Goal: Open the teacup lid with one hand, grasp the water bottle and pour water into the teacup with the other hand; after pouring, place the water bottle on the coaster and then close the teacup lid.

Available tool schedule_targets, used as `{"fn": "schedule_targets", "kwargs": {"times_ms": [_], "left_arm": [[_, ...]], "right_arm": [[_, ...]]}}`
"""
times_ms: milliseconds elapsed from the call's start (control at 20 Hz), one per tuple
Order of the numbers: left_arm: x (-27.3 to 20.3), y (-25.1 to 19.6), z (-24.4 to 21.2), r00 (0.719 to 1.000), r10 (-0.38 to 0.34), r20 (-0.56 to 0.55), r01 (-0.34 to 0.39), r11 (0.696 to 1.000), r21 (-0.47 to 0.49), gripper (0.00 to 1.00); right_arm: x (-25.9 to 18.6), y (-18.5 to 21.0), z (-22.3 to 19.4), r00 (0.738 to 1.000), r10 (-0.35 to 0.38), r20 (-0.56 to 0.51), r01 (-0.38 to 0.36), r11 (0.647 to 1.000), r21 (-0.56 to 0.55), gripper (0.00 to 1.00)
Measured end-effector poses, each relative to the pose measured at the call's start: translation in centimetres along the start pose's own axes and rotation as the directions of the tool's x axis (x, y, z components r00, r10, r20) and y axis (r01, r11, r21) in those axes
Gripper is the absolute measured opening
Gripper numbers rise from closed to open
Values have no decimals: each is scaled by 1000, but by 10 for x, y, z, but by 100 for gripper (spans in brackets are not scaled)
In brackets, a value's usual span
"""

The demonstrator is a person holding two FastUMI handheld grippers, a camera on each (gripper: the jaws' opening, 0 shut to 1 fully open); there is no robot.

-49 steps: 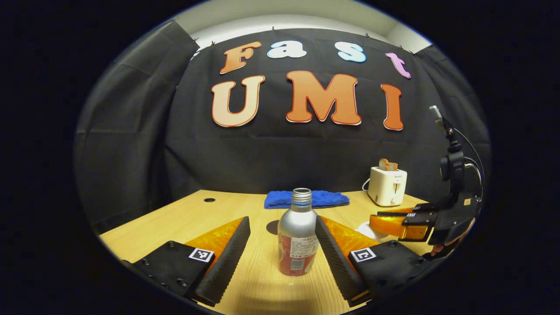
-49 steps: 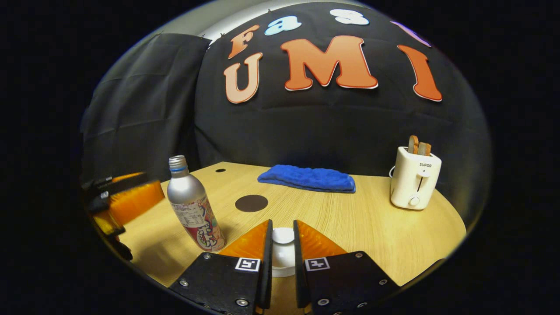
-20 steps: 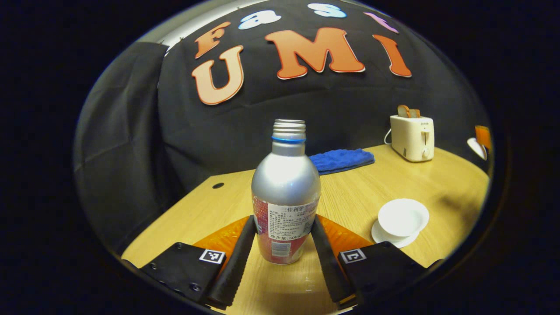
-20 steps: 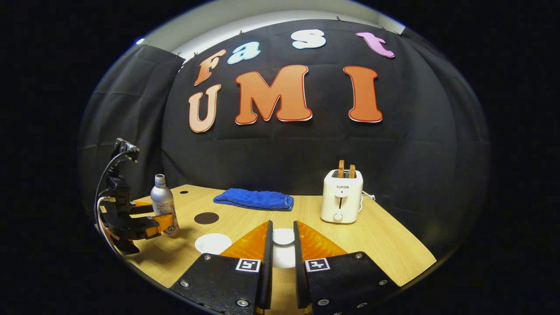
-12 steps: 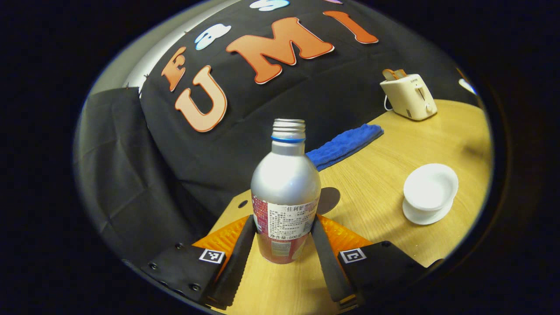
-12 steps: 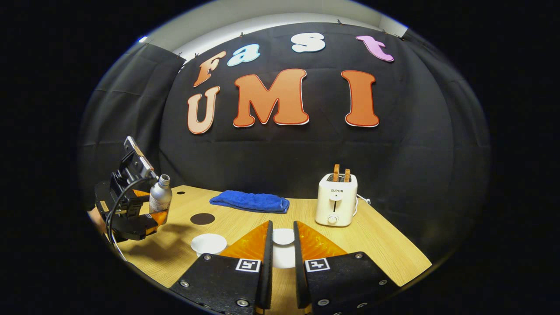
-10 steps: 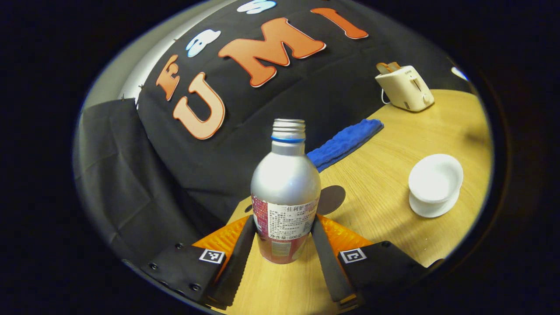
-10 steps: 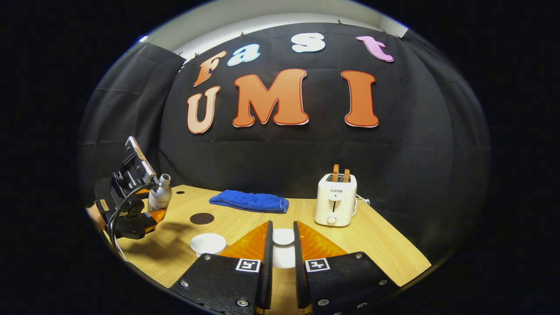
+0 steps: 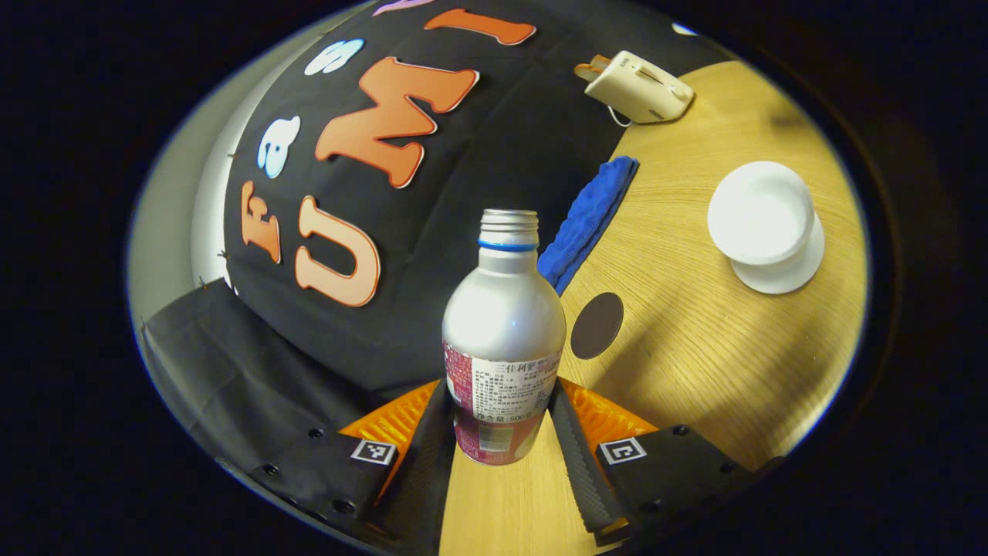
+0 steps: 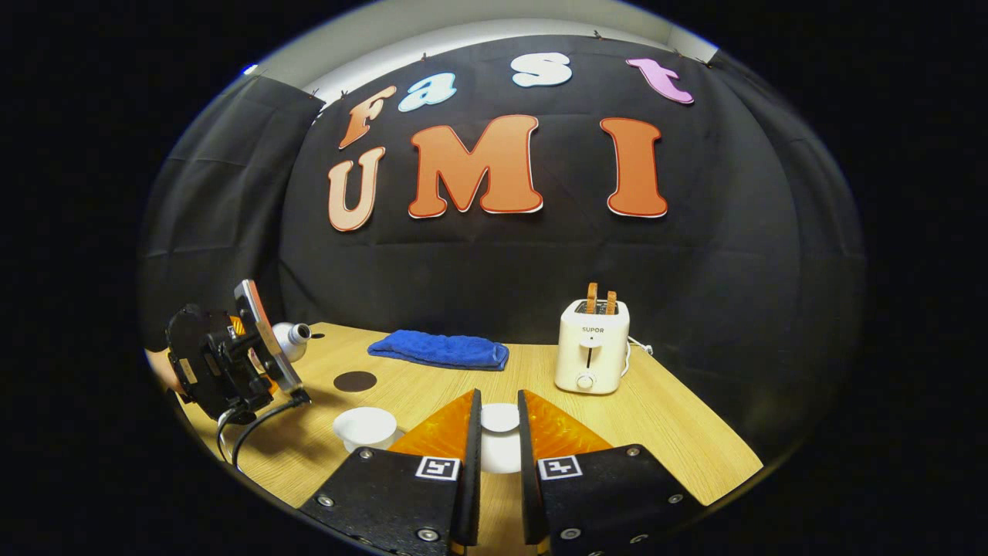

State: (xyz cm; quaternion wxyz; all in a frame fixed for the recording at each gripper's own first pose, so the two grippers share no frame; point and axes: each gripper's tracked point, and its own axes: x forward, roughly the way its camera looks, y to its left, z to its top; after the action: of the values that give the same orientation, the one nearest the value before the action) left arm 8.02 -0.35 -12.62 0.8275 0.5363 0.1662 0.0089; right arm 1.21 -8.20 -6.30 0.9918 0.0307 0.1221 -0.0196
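**Tilting the bottle toward the open teacup**

Gripping low on the water bottle, at the bottom centre of the left gripper view: left gripper jaws closed onto both sides of the labelled lower body, ribbed pads pressed against it. Tipped well over, mouth uncapped and aimed toward the teacup at the upper right of that frame. Seen from the right gripper view at the left edge, bottle neck lying close to horizontal above the surface, teacup just below and to the right of it. No water visible leaving the mouth.

Bottom centre of the right gripper view: right gripper jaws narrow, clamped on the white teacup lid and holding it up off the cup.

Farther off: dark round coaster bare, just beyond the bottle in the left gripper view; blue cloth and white toaster at the back, before the black wall.

Handling, as a judgement: metal bottle stiff and smooth, likely slippery above the label, so best held on the printed lower body as now, with firm squeeze while tilted. Weight shifting toward the neck as liquid moves. Cup and lid look ceramic, fragile and light; lid safest pinched by its knob.
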Motion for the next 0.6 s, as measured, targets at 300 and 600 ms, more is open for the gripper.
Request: {"fn": "schedule_targets", "kwargs": {"times_ms": [300, 600], "left_arm": [[-16, -11, 23, 993, 15, 113, -42, 969, 242, 77], [-19, -18, 37, 989, -37, 144, -26, 913, 408, 80]], "right_arm": [[-3, -5, -1, 1000, -7, 1, 7, 1000, 0, 23], [-4, -12, -1, 1000, -17, -1, 17, 1000, 2, 23]]}}
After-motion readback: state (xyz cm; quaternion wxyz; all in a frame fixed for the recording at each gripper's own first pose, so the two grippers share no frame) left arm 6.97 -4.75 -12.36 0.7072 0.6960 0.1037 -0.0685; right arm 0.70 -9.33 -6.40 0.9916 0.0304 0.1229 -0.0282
